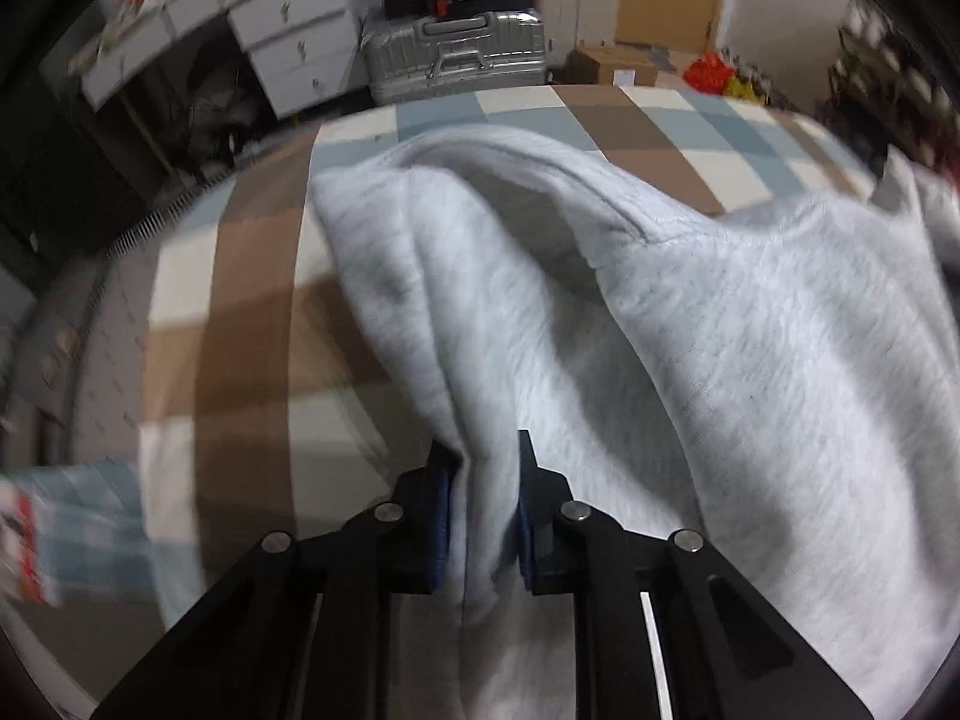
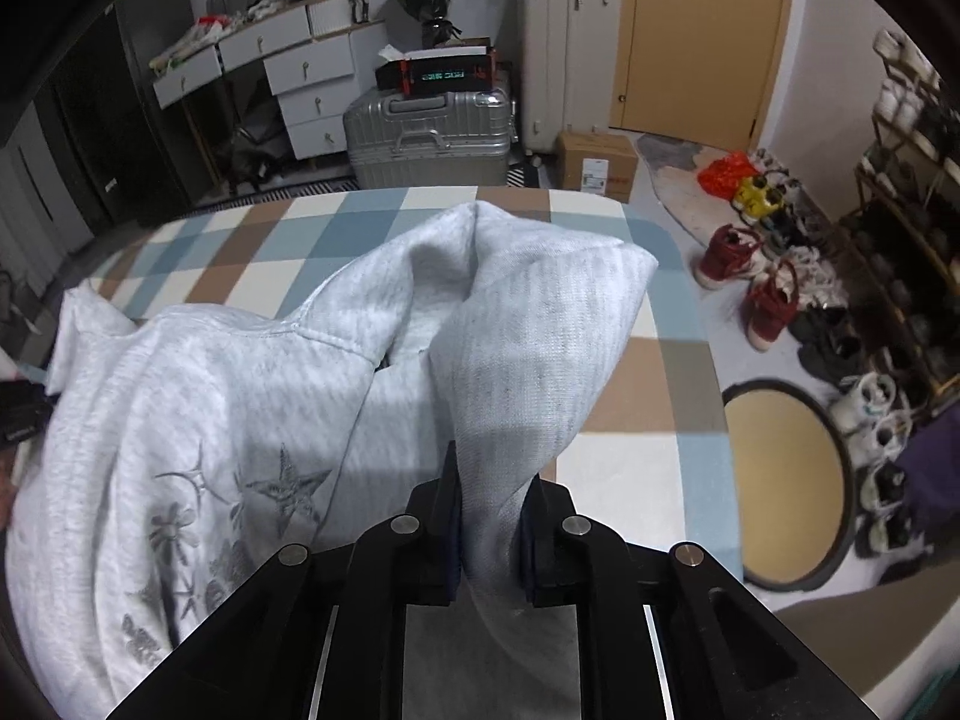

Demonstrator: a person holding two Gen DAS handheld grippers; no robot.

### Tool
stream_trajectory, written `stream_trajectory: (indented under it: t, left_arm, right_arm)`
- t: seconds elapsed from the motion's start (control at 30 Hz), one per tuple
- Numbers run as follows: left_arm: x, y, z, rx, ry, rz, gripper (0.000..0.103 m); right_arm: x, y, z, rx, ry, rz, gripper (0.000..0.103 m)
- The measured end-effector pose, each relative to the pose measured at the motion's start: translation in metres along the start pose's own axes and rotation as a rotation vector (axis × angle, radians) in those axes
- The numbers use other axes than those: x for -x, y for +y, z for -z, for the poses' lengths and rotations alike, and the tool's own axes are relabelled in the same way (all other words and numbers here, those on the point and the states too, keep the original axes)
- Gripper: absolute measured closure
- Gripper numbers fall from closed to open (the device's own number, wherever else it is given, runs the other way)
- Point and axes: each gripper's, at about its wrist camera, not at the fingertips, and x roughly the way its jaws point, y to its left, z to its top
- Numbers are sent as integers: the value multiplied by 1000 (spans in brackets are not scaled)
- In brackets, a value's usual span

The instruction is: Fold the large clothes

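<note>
Sweatshirt (image 2: 252,396), light heather grey with a hood and grey star embroidery (image 2: 288,489) on its front, is spread across the bed (image 2: 630,468), whose checked cover shows blue, brown and cream squares. The garment lies over the middle of the bed, its bunched hood (image 2: 480,252) reaching toward the far edge, while bare cover shows along the bed's right side and far corners.

The left gripper (image 1: 480,504) has its jaws closed onto a vertical fold of the grey fabric, the cloth pinched between the blue pads (image 1: 441,516) and rising up from them toward the hood opening. This view is motion-blurred, mostly at the left rim.

The right gripper (image 2: 489,528) likewise has its jaws clamped on a thick ridge of the sweatshirt, the fabric standing up from between the two fingers and running to the folded peak near the far edge of the bed.

Beyond the bed stand a silver ribbed suitcase (image 2: 432,132) with a dark box (image 2: 438,72) on top, a white upright suitcase (image 2: 567,60), a white chest of drawers (image 2: 300,78) and a cardboard box (image 2: 597,165). Shoes (image 2: 762,294) crowd the floor at the right beside a round stool (image 2: 786,480)
</note>
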Motion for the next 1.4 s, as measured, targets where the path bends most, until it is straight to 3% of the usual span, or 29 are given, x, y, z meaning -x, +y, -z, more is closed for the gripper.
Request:
stream_trajectory:
  t: [0.1, 0.27, 0.3, 0.33, 0.37, 0.5, 0.57, 0.63, 0.77, 0.8, 0.83, 0.93, 0.97, 1.07, 1.13, 1.2, 1.27, 1.37, 1.4]
  left_arm:
    - [-11, -12, -13, -81, -8, -96, 91]
    - [-34, -3, -53, -91, 3, -204, 88]
    - [-39, 2, -64, -51, 8, -239, 87]
    - [-39, 7, -68, -7, 12, -246, 87]
    - [-35, 13, -71, 48, 11, -233, 87]
    - [1, 30, -55, 186, -62, -99, 86]
    - [24, 28, -39, 192, -114, -86, 83]
    - [46, 7, -22, 154, -133, -29, 72]
    - [62, -58, 1, 8, -150, 66, 53]
    - [61, -72, 8, -17, -140, 93, 53]
    - [54, -90, 18, -54, -112, 114, 53]
    - [27, -109, 46, -66, -31, 107, 52]
    - [27, -110, 54, -57, -82, 100, 53]
    - [24, -99, 62, -11, -136, 151, 50]
    - [22, -86, 65, 45, -166, 210, 51]
    - [25, -85, 73, 50, -212, 230, 50]
    - [25, -88, 75, 15, -242, 210, 50]
    - [27, -91, 72, 16, -220, 219, 50]
    - [29, -90, 71, 26, -217, 224, 50]
  right_arm:
    - [-10, 6, -16, 22, -8, 53, 90]
    - [-30, 11, -54, -16, -44, 114, 86]
    - [-33, 10, -59, -35, -56, 121, 72]
    - [-38, 8, -61, -53, -47, 136, 46]
    - [-45, 6, -61, -67, -4, 151, 39]
    - [-26, 11, -39, -22, -15, 151, 41]
    - [0, 25, -22, 46, -81, 161, 40]
    - [23, 44, -4, 78, -125, 94, 25]
    - [39, 92, 9, 109, -108, -64, 27]
    - [39, 101, 9, 103, -96, -113, 27]
    - [34, 111, 10, 85, -49, -173, 28]
    - [3, 128, 26, 26, 119, -208, 33]
    - [-7, 131, 34, 28, 159, -197, 36]
    - [-6, 151, 49, 182, 88, -92, 38]
    - [-7, 148, 42, 148, 120, -109, 40]
    - [3, 136, 28, 73, 116, -193, 55]
    - [13, 129, 22, 72, 60, -144, 51]
    - [-9, 135, 42, 188, 162, -74, 47]
    - [-1, 135, 47, 209, 101, -72, 47]
